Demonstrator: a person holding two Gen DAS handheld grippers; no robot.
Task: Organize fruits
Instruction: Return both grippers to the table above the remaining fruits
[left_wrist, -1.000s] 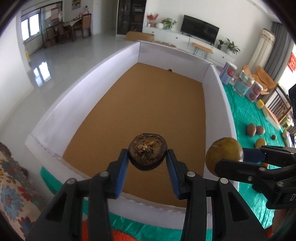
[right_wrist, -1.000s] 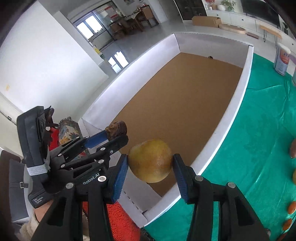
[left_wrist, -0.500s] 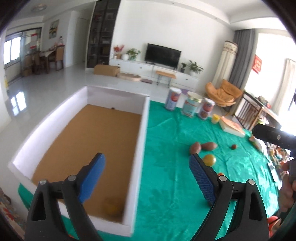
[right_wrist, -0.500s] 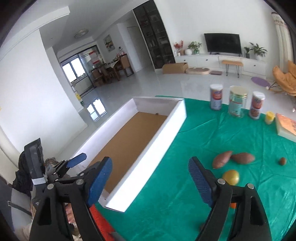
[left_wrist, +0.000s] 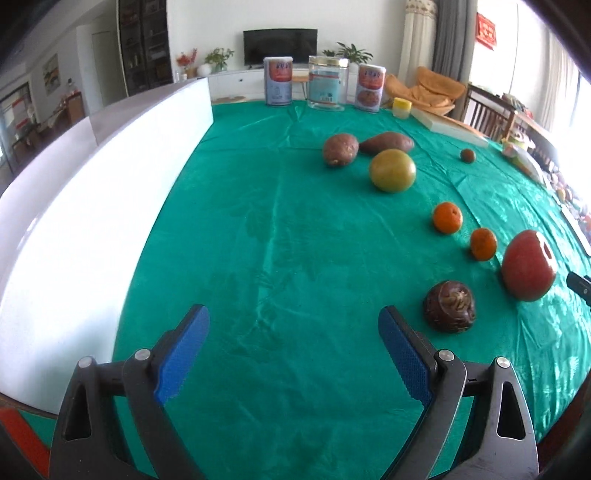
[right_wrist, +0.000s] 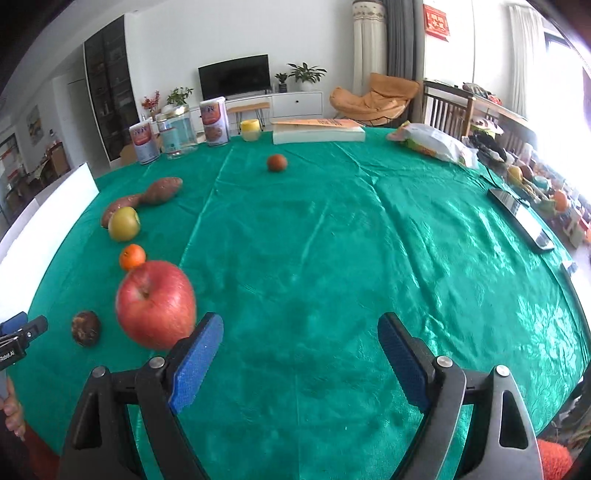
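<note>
**Both hand-held grippers spread over the fruit-strewn desk**

The left hand-held gripper (left_wrist: 293, 343) hangs with jaws spread wide, holding nothing, above the green-clothed desk (left_wrist: 258, 240). At its 1 o'clock lies a dark brown fruit (left_wrist: 449, 306), with a red apple (left_wrist: 528, 267) just beyond it. Two oranges (left_wrist: 447, 218) and a yellow-green fruit (left_wrist: 392, 170) trail toward 12 o'clock. The white box wall (left_wrist: 74, 221) stands at 9 o'clock. The right hand-held gripper (right_wrist: 300, 349) is likewise spread and empty, the apple (right_wrist: 156, 303) at its 10 o'clock, close to its left finger.
</note>
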